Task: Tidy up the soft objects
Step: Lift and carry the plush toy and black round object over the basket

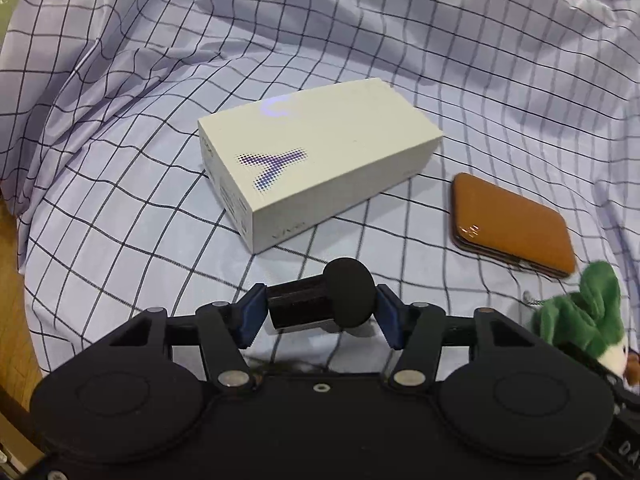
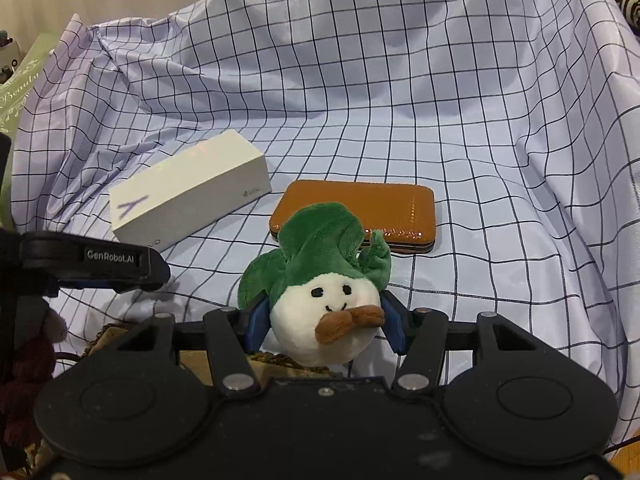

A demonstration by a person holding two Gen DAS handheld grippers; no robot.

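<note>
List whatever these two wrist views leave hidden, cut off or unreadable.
- Left wrist view: the plush toy is cut off by the right edge and partly hidden behind the left gripper body.
- Left wrist view: the underside of the black cylindrical object is hidden by the fingers.
- Right wrist view: a dark brown plush at the left edge is shadowed and cropped.
- Both views: small print on the white box is too small to read.

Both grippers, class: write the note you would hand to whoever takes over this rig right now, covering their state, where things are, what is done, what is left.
Left gripper: shut on a black cylinder with a foam ball end.
Right gripper: shut on the plush toy, white face, green leaves.
On the checked cloth: white box, brown case, both untouched.
Done: both items gripped.
Left: place them; the destination isn't visible.
</note>
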